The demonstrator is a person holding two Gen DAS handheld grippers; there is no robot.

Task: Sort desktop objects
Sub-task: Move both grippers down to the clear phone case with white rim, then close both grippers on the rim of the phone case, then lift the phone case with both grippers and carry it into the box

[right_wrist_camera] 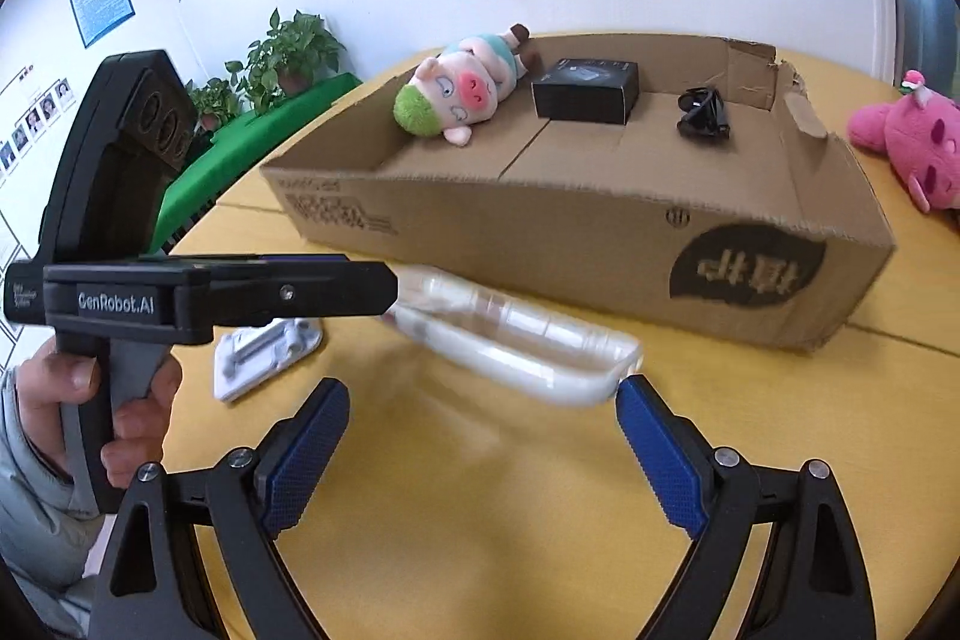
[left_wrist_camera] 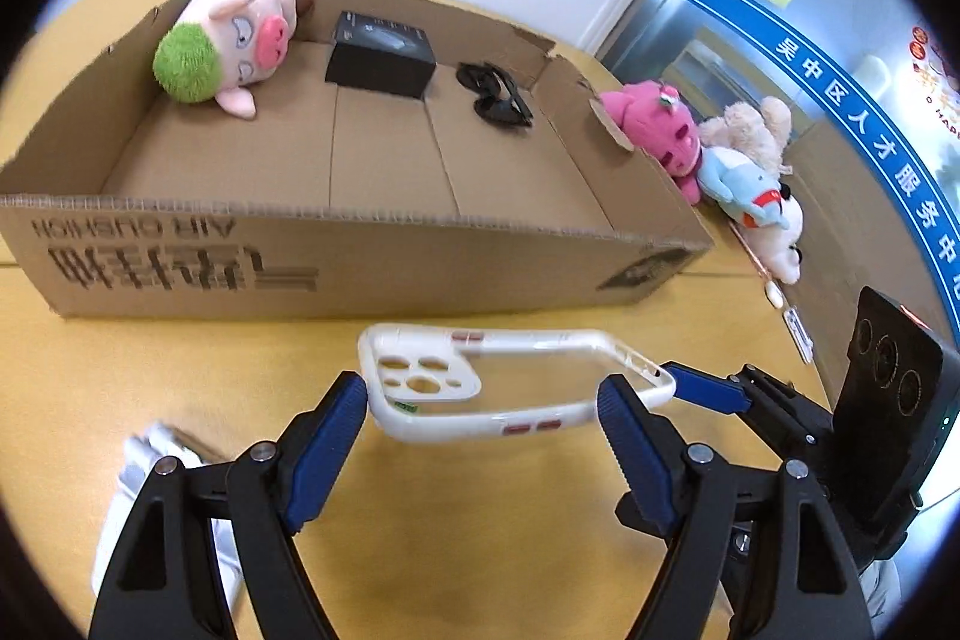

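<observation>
Case, clear and white-rimmed, hangs above the counter before the box. Left gripper spreads its jaws around the case; right gripper has jaws wide, one finger beside its corner.

Glossy clear plastic phone case

Four plush toys: pig, pink, beige, blue; one cardboard box; one phone case.
</observation>
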